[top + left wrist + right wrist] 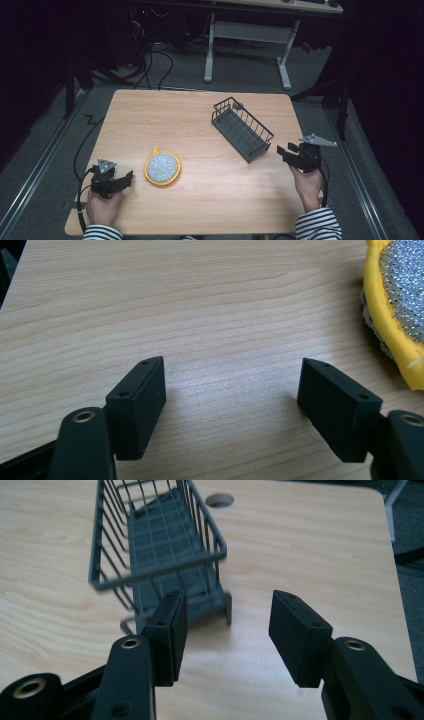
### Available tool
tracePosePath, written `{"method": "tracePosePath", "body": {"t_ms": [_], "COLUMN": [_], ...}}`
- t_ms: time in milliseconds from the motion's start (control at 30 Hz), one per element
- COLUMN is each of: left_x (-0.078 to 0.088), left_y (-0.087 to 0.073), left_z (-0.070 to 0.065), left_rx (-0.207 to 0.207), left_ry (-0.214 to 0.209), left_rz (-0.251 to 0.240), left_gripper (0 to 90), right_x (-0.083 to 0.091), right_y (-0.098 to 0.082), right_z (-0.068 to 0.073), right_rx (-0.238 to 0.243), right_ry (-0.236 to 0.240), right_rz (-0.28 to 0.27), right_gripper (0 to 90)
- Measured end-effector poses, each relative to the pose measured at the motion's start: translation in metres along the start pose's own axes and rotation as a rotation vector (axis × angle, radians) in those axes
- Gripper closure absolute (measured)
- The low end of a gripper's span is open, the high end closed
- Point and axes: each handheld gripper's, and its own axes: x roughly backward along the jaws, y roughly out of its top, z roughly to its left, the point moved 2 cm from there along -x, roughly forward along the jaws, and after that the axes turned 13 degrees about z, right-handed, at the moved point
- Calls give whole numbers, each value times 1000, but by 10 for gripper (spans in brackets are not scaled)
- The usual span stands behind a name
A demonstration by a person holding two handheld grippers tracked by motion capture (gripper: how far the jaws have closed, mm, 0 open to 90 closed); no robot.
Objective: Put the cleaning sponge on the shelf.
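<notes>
A round scrubber point(162, 168) with a yellow rim and silver mesh lies flat on the wooden table point(200, 200), left of centre; its edge point(395, 305) fills the left gripper view's right side. My left gripper point(129, 178) rests open on the table just left of it, nothing between its jaws point(232, 385). A dark grey wire basket point(242, 128) stands empty at the right, angled. My right gripper point(281, 151) hovers open a little right of the basket's near end point(160, 575), nothing held point(227, 617).
A round cable hole point(219, 500) is cut in the table beyond the basket. The table's right edge point(296, 145) runs close beside my right gripper. White desk legs point(210, 50) and cables lie on the floor behind the table.
</notes>
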Motion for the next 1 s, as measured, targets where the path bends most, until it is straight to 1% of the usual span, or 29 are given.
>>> {"method": "tracePosePath", "body": {"t_ms": [100,233,267,400,433,467,500,533,567,600,633,667,700,733,800,967,1000], "left_x": [0,0,0,0,0,0,0,0,0,0,0,0,0,0,0,0,0], "left_y": [0,0,0,0,0,0,0,0,0,0,0,0,0,0,0,0,0], "left_z": [0,0,0,0,0,0,0,0,0,0,0,0,0,0,0,0,0], "left_rx": [0,1,1,1,1,1,1,1,1,1,1,1,1,1,1,1,1], "left_ry": [0,1,1,1,1,1,1,1,0,1,1,1,1,1,1,1,1], "left_rz": [0,0,0,0,0,0,0,0,0,0,0,0,0,0,0,0,0], "left_gripper": [280,280,281,282,282,281,281,281,281,281,281,282,282,282,282,283,283], "right_x": [-5,-16,-19,-34,-34,-41,-41,-49,-51,-55,-55,-60,-60,-66,-72,-81,-81], "right_y": [15,36,41,59,59,67,67,72,74,77,77,79,79,80,80,78,78], "right_z": [-1,-1,0,2,2,1,1,1,1,1,1,2,2,3,2,4,4], "right_rx": [10,9,12,20,20,23,23,25,25,20,20,23,23,23,15,27,27], "right_ry": [4,40,42,42,42,33,33,20,12,16,16,18,18,25,35,91,91], "right_rz": [3,7,13,47,47,57,57,80,88,96,96,104,104,122,142,183,183], "right_gripper": [497,496,494,495,495,499,499,504,506,511,511,527,527,547,577,715,715]}}
